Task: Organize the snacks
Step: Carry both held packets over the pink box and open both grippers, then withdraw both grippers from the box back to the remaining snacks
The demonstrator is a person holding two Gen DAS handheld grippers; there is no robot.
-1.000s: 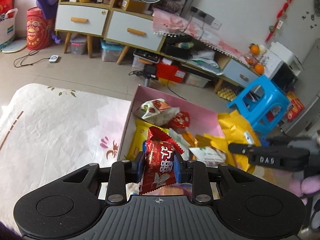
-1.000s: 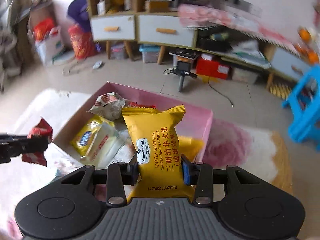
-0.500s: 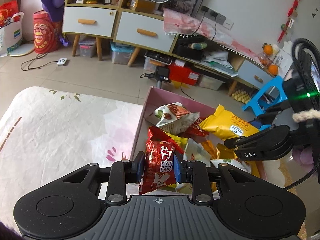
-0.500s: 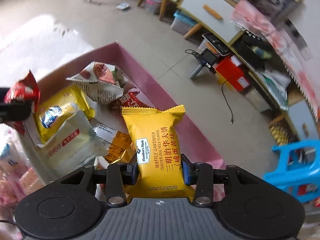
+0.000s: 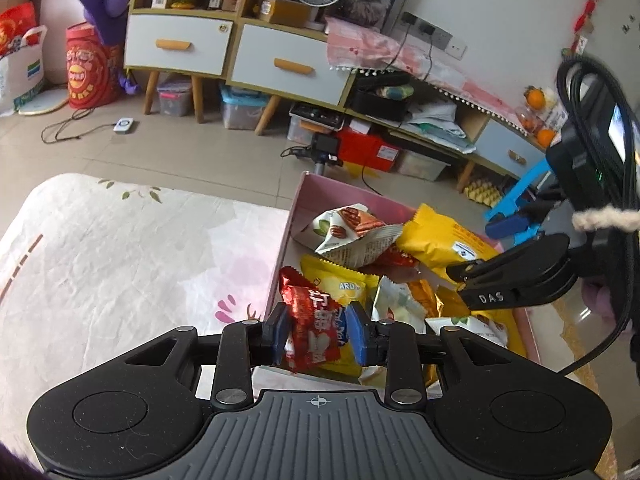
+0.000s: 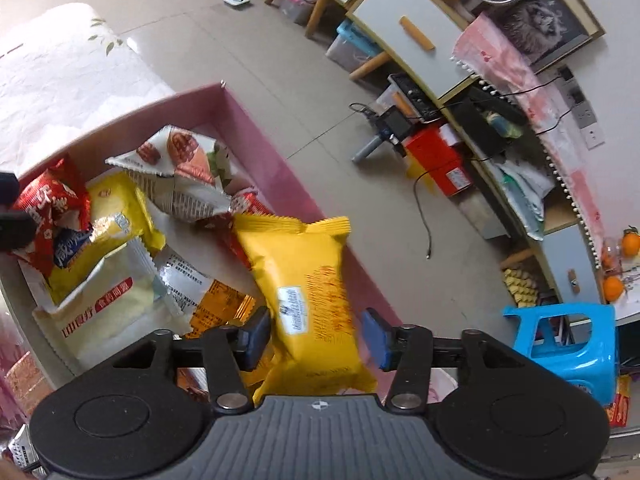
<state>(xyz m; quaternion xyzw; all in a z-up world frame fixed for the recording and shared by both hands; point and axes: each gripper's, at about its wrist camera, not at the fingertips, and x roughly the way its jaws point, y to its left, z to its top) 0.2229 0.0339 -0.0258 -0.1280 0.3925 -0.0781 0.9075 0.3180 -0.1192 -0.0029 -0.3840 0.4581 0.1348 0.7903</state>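
Red packet [image 5: 310, 326] sits between left jaws; right jaws gape around yellow packet [image 6: 310, 300] over pink box [image 6: 280, 176]

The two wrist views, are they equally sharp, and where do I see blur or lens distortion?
Left wrist view: sharp overall; the red packet print is readable, and the fisheye bends the cabinet lines. Right wrist view: the yellow packet is motion-smeared, its label unreadable, while the pink box rim is fairly crisp; dark vignette at the corners in both views.

Black ribbed left gripper [image 5: 318, 338] and right gripper [image 6: 316, 338], blue pads [image 5: 357, 334], silver screws.
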